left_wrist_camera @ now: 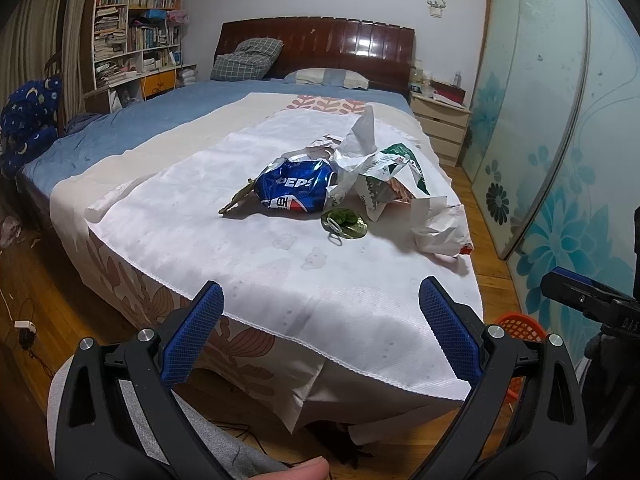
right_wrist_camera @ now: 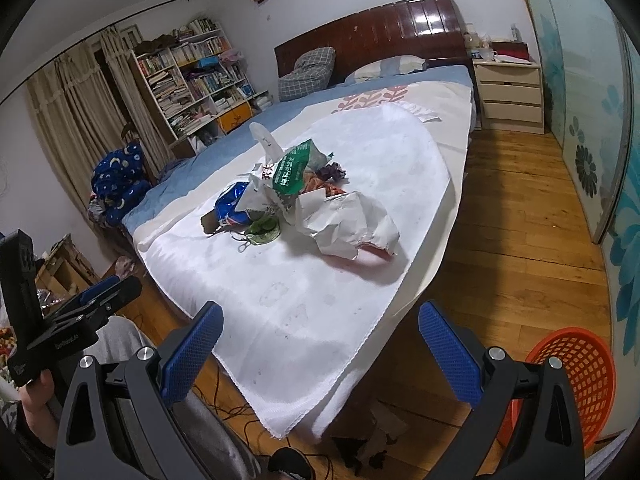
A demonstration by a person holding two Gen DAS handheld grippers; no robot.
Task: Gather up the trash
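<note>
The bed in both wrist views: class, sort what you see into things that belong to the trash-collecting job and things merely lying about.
Belongs to the job:
- blue Pepsi wrapper
- green-and-white bag
- crumpled white paper
- green lid
- orange basket
- left gripper and right gripper, both open

Just lying about:
- pillow
- checked cushion
- bookshelf
- nightstand

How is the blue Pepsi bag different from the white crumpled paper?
The Pepsi bag is shiny blue with white letters; the crumpled paper is plain matte white. The Pepsi bag lies in the middle of the pile, while the crumpled paper sits at the pile's edge, nearer the side of the bed. Both are crushed and lie on the white cloth, untouched.
</note>
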